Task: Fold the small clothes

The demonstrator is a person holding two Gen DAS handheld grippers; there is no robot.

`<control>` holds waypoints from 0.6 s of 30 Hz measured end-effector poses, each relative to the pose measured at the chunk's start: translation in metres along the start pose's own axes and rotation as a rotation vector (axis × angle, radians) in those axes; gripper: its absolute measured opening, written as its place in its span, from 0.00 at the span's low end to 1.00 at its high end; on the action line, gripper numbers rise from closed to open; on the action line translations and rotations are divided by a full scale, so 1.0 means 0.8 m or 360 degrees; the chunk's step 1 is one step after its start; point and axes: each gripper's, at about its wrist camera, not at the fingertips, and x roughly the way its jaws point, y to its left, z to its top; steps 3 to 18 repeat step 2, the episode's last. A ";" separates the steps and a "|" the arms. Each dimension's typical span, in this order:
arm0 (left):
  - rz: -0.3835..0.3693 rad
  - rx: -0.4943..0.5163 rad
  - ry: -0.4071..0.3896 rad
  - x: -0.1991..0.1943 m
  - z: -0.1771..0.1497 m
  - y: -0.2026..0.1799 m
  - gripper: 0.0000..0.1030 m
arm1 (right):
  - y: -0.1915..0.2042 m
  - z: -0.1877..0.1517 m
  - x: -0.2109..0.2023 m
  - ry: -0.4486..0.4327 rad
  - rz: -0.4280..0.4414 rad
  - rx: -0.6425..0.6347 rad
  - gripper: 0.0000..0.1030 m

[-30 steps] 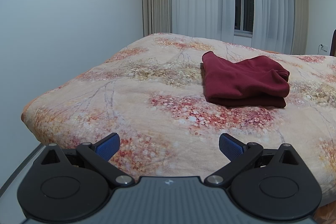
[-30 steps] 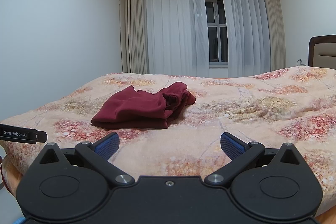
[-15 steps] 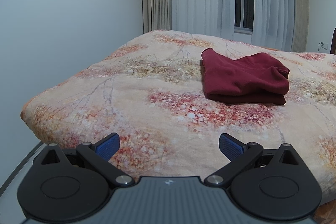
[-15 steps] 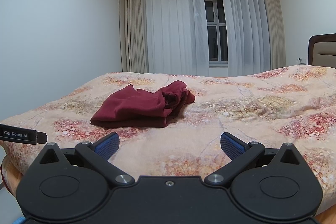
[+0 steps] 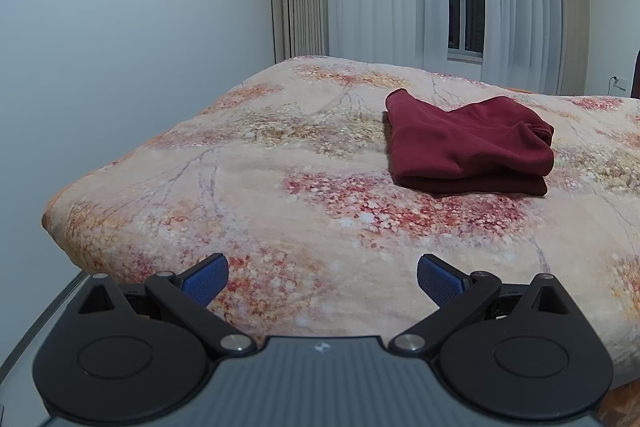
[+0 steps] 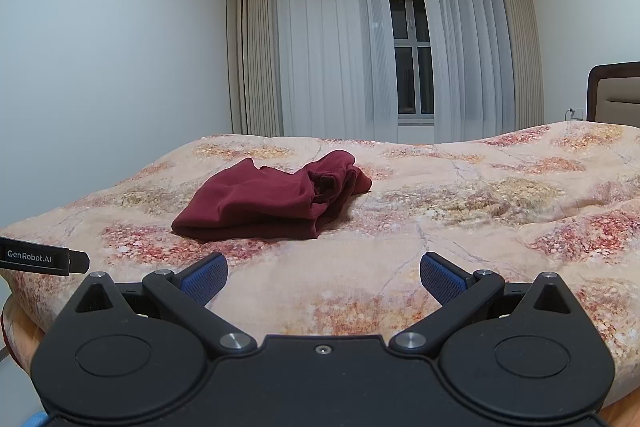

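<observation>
A dark red garment (image 5: 468,147) lies folded in a compact bundle on the floral bedspread (image 5: 280,179). In the right wrist view the garment (image 6: 272,203) sits left of centre with its open end facing right. My left gripper (image 5: 322,279) is open and empty, held back over the near edge of the bed, well short of the garment. My right gripper (image 6: 323,279) is open and empty too, also at the near edge, with the garment ahead and to its left.
The bed's left corner (image 5: 56,223) drops off beside a plain wall. Curtains and a window (image 6: 412,83) stand behind the bed. A headboard (image 6: 616,91) is at the far right. The left gripper's body (image 6: 40,259) shows at the left edge of the right wrist view.
Both views have shifted slightly: the garment sits a little higher in the left wrist view and a little left in the right. The garment itself has not moved; both grippers stay open.
</observation>
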 end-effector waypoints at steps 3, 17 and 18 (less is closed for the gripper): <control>0.0001 -0.0002 0.0002 0.000 0.000 0.000 1.00 | -0.001 -0.001 0.000 0.0002 0.0000 0.0001 0.99; 0.0001 -0.0002 0.0002 0.000 0.000 0.000 1.00 | -0.001 -0.001 0.000 0.0002 0.0000 0.0001 0.99; 0.0001 -0.0002 0.0002 0.000 0.000 0.000 1.00 | -0.001 -0.001 0.000 0.0002 0.0000 0.0001 0.99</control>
